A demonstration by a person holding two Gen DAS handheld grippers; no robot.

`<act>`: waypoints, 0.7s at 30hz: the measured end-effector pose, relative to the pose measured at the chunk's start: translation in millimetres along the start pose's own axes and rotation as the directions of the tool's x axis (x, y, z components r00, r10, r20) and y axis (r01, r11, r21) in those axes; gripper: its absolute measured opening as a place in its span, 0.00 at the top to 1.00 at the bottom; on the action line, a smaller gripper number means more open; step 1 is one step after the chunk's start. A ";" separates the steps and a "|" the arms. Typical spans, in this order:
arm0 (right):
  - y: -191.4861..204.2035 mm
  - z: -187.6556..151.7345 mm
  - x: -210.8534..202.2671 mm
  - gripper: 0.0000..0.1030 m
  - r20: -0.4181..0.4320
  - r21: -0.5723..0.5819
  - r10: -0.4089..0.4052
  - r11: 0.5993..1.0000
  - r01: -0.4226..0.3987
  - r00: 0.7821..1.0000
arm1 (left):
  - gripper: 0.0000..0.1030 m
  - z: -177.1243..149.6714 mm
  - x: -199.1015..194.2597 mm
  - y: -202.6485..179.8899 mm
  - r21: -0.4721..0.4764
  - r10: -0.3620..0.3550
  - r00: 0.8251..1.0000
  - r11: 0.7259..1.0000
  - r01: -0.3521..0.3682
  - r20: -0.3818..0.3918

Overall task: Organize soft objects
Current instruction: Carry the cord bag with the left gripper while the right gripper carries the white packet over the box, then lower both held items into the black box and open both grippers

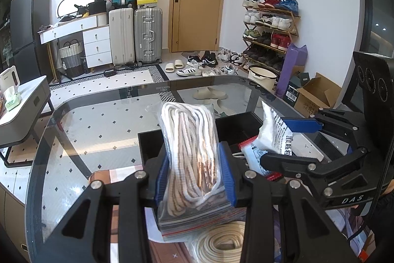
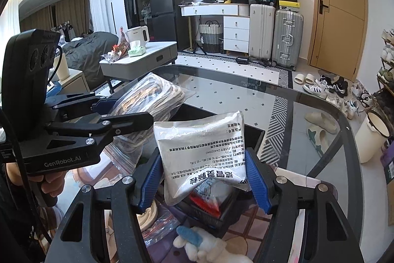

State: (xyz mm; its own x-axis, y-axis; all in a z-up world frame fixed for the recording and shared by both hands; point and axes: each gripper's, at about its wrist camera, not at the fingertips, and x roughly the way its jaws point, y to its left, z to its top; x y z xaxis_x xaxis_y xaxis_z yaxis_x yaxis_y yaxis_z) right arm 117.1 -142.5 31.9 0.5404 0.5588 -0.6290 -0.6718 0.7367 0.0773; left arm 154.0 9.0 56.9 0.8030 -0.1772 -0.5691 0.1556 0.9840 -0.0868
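My left gripper (image 1: 194, 171) is shut on a clear zip bag of cream and brown rope (image 1: 189, 147) and holds it upright above the black bin (image 1: 150, 142). The bag also shows in the right wrist view (image 2: 147, 100). My right gripper (image 2: 204, 179) is shut on a silver printed packet (image 2: 204, 154) and holds it over the bin. The packet also shows in the left wrist view (image 1: 275, 132), with the right gripper (image 1: 290, 139) around it. The left gripper (image 2: 118, 112) shows at the left of the right wrist view.
The glass table (image 1: 103, 130) carries a coiled cream rope (image 1: 221, 243), a white plush toy (image 2: 209, 248) and a red and white packet (image 1: 256, 154) in the bin. A white side table (image 1: 27, 100) stands left. Shoes and a shoe rack (image 1: 268, 31) lie beyond.
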 end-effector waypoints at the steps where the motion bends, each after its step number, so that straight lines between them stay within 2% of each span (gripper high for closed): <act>1: 0.5 1.6 2.1 0.36 -0.003 -0.002 0.000 1.000 0.000 1.000 | 0.64 0.4 1.3 1.1 -0.002 -0.001 1.000 1.000 0.001 0.000; 17: -3.4 13.7 21.3 0.36 -0.030 -0.044 -0.028 0.999 0.026 0.999 | 0.64 1.1 18.4 11.3 -0.011 -0.009 1.000 1.000 0.009 -0.011; 19: -2.9 12.4 23.8 0.32 -0.038 -0.049 -0.031 0.998 0.029 0.999 | 0.64 0.6 19.0 11.9 -0.012 -0.014 1.000 1.000 0.014 -0.014; 21: -1.9 11.4 22.7 0.23 -0.036 -0.041 -0.030 0.999 0.028 0.999 | 0.64 -1.5 19.5 9.8 -0.006 -0.013 1.000 1.000 0.013 -0.017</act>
State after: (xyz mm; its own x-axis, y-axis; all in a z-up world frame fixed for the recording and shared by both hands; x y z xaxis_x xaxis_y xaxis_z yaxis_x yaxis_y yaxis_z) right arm 136.4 -126.9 26.3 0.5416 0.5225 -0.6585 -0.6766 0.7359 0.0275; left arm 170.2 15.3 43.7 0.7911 -0.1899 -0.5814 0.1628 0.9817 -0.0992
